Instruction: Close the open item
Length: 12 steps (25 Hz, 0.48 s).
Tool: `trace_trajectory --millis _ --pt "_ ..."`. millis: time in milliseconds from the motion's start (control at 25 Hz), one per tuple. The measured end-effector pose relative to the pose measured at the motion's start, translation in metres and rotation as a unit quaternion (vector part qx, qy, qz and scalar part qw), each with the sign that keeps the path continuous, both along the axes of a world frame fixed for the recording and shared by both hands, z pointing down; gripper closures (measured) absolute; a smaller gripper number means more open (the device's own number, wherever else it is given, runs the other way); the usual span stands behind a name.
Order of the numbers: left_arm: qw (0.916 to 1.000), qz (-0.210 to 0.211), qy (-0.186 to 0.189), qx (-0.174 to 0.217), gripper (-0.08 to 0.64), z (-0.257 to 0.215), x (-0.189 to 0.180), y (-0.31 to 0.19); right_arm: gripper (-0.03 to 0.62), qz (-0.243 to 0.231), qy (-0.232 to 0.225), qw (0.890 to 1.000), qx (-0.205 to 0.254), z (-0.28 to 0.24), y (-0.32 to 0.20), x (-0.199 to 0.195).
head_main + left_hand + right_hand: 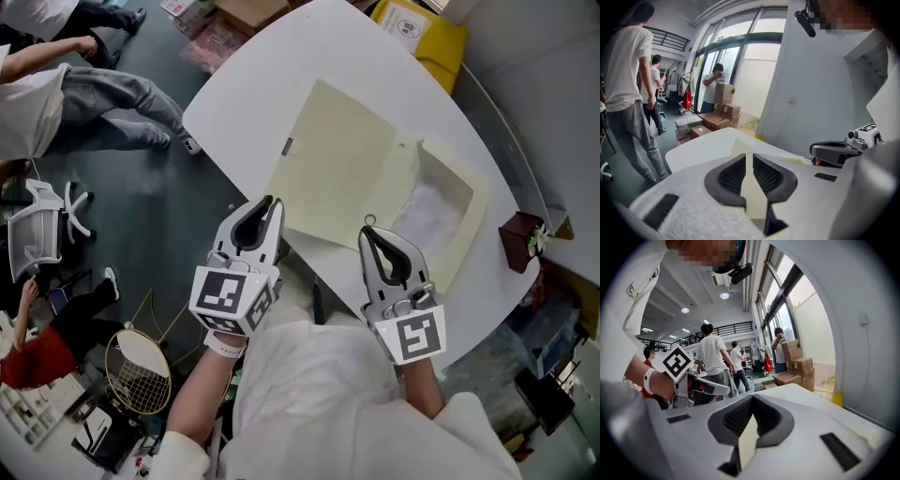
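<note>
A flat pale-yellow box lies open on the white table (246,86). Its lid (336,161) is folded out to the left, and its tray (461,202) on the right has white paper in it. My left gripper (273,201) is shut and empty, its tips over the lid's near left corner. The right gripper (367,228) is also shut and empty, just short of the box's near edge. In the left gripper view the lid (740,146) lies ahead of the nearly closed left gripper (749,157). In the right gripper view the right gripper (751,401) holds nothing.
A small dark red box (521,239) sits at the table's right edge. On the floor are a yellow box (417,28), cardboard boxes (217,28), a white chair (42,230) and a racket (139,370). A person's legs (117,98) are at the left.
</note>
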<state>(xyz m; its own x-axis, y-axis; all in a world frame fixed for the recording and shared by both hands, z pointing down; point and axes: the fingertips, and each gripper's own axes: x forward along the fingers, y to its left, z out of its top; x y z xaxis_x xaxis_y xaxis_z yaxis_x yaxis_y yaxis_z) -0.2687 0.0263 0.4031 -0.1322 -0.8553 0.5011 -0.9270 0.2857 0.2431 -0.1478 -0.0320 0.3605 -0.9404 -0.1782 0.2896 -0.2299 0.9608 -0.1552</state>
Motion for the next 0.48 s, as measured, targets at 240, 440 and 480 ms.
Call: trace_trajectory --millis 240,440,480 --pt "0.9995 0.009 0.018 -0.025 0.465 0.026 -0.016 -0.007 0.577 -0.005 0.001 1.0 -0.015 0.015 -0.003 -0.023" --pt "0.998 0.019 0.034 -0.049 0.445 0.053 -0.032 -0.014 0.577 -0.009 -0.003 1.0 -0.024 0.023 -0.003 -0.04" --pt "0.9976 0.021 0.037 -0.054 0.445 0.06 -0.036 -0.015 0.577 -0.008 -0.003 1.0 -0.026 0.025 -0.003 -0.044"
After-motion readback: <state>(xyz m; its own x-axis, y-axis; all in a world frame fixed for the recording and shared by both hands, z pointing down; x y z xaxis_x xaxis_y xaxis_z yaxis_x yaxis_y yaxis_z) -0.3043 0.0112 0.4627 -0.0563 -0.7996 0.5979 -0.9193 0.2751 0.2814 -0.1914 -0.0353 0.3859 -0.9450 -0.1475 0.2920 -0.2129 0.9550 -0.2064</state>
